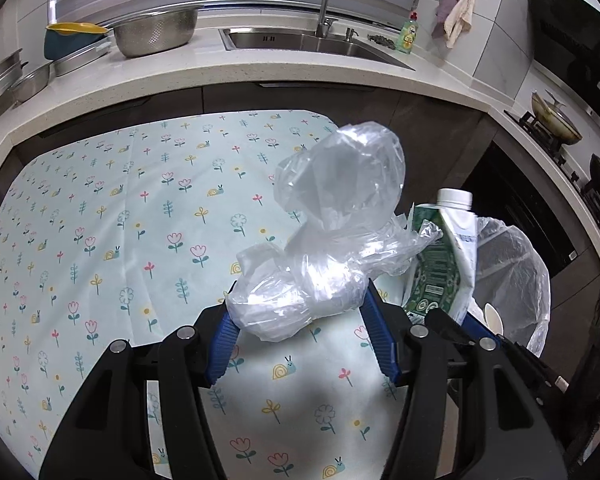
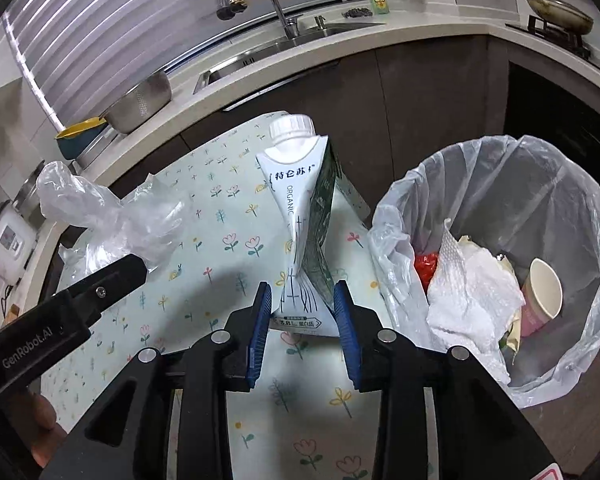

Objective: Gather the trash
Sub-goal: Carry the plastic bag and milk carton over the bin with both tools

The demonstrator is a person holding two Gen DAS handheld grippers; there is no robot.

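Observation:
My left gripper (image 1: 298, 302) is shut on a crumpled clear plastic bag (image 1: 332, 236) and holds it above the flowered tablecloth (image 1: 140, 220). The bag also shows in the right wrist view (image 2: 112, 216), at the left. My right gripper (image 2: 302, 300) is shut on a squashed white and green milk carton (image 2: 304, 216) with a white cap, held upright over the table's right edge. The carton also shows in the left wrist view (image 1: 448, 256). The trash bin (image 2: 540, 184), lined with a clear bag, stands just right of the carton and holds tissue, a paper cup and other waste.
A kitchen counter (image 1: 260, 72) with a sink (image 1: 300, 42), a tap, a steel colander (image 1: 156, 32) and pans runs behind the table. A stove with a pan (image 1: 556, 120) is at the right. A dish soap bottle (image 1: 408, 34) stands by the sink.

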